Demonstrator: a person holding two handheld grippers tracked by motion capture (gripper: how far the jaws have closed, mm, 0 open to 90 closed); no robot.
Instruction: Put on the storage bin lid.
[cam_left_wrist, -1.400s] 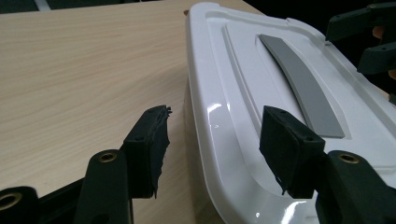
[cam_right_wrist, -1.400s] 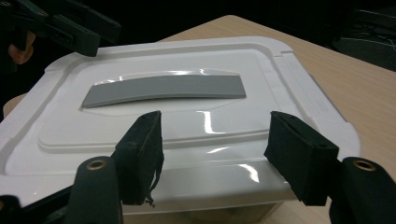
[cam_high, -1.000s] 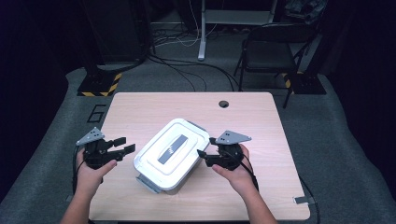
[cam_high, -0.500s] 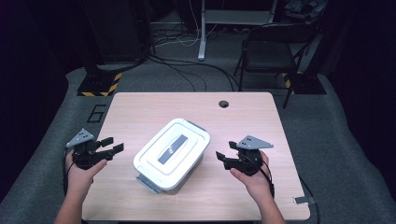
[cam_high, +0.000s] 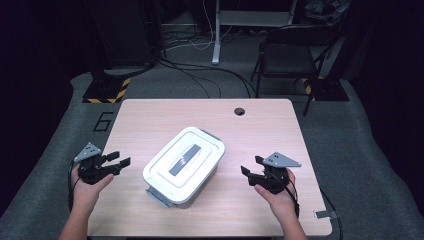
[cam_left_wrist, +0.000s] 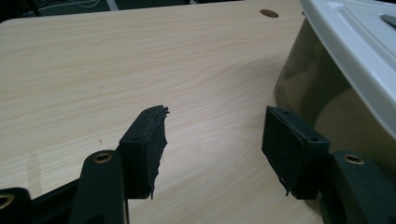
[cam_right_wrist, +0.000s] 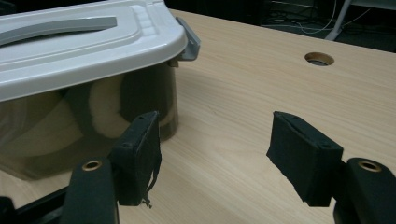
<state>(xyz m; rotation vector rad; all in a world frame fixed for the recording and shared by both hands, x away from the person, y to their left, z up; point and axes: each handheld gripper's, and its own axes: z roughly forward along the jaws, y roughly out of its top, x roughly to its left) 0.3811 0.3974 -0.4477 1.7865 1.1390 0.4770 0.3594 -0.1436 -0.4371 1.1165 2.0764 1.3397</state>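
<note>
A clear plastic box with a white lid (cam_high: 184, 162) and a grey handle sits slantwise on the wooden table (cam_high: 150, 120). My left gripper (cam_high: 119, 161) hovers at the table's left edge, well apart from the box, jaws open and empty. In the left gripper view the gripper (cam_left_wrist: 212, 140) has bare wood between its pads and the box wall (cam_left_wrist: 322, 88) at the right. My right gripper (cam_high: 248, 169) stands to the right of the box, open and empty. In the right gripper view the gripper (cam_right_wrist: 215, 149) has the box (cam_right_wrist: 79, 93) at its left, with a grey latch (cam_right_wrist: 187, 39) at the lid's end.
A round cable hole (cam_high: 239, 111) lies near the table's far edge. Beyond the table stand a black folding chair (cam_high: 290, 55), a dark cabinet and cables on the grey floor. A second grey latch (cam_high: 157, 196) juts from the box's near end.
Both grippers have drawn outward from the box's sides: the left to the table's left edge, the right further right and nearer the front. The box has not moved.
</note>
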